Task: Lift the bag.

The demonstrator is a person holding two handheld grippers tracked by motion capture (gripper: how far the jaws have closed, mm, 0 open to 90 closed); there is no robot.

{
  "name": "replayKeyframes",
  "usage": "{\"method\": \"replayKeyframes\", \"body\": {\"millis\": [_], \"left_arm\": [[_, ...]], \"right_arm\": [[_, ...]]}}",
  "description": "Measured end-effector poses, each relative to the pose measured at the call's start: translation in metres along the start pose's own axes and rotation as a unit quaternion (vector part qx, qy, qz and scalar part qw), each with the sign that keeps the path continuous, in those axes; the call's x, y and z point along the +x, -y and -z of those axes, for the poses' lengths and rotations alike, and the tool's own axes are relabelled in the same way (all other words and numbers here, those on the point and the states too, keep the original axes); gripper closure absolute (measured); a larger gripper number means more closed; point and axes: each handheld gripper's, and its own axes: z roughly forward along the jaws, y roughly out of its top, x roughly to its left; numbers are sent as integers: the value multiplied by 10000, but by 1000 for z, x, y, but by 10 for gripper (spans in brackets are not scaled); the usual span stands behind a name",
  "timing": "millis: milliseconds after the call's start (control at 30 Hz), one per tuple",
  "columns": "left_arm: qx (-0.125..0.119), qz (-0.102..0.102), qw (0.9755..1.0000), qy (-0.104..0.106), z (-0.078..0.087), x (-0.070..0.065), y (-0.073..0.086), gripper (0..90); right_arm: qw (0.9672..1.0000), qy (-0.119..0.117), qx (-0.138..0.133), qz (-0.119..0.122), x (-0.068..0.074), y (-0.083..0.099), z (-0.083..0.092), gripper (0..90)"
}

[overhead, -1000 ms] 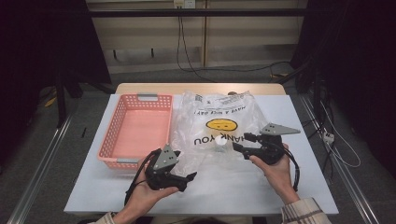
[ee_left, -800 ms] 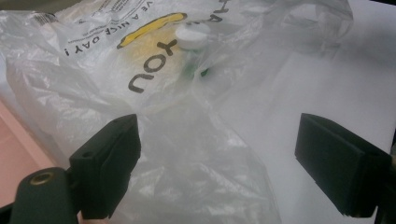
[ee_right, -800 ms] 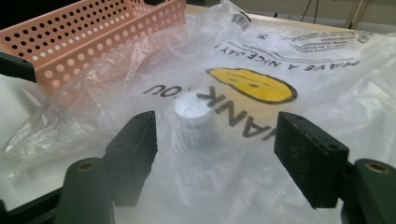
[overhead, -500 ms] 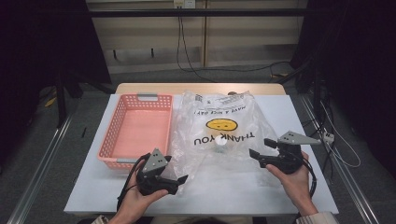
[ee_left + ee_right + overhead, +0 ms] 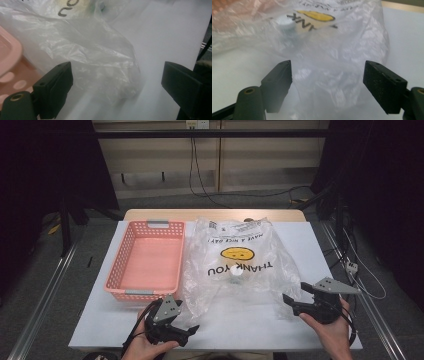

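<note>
High view: plastic bag (image 5: pixel 240 265) btwn left claw (image 5: pixel 192 329), right claw (image 5: pixel 286 299); untouched.

Your clear plastic bag (image 5: pixel 240 270) lies flat and crumpled on the white table, just beside the pink basket, its yellow smiley face and black "THANK YOU" lettering reading upside down from your side. Look through the film near the middle and you see a small white, round-topped object (image 5: pixel 235 275) inside it, just under the lettering. The bag's near edge is bunched into loose, wrinkled folds (image 5: pixel 105 75) that spread toward you, and its far end reaches close to the table's back edge.
</note>
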Motion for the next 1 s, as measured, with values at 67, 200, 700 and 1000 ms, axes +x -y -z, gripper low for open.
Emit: {"method": "replayKeyframes", "body": {"millis": [67, 200, 700, 1000], "left_arm": [[18, -14, 10000, -25, 0, -1, 1, 114], [80, -75, 9999, -61, -2, -1, 4, 126], [452, -596, 9972, 51, -22, -5, 7, 220], [659, -207, 9971, 323, -29, 11, 8, 500]], "right_arm": [[9999, 3, 111, 20, -2, 7, 4, 214], [9999, 84, 135, -45, -6, 17, 11, 195], [9923, -488, 1068, 396, 10, 31, -18, 470], [9883, -480, 1364, 475, 10, 33, -31, 734]]}}
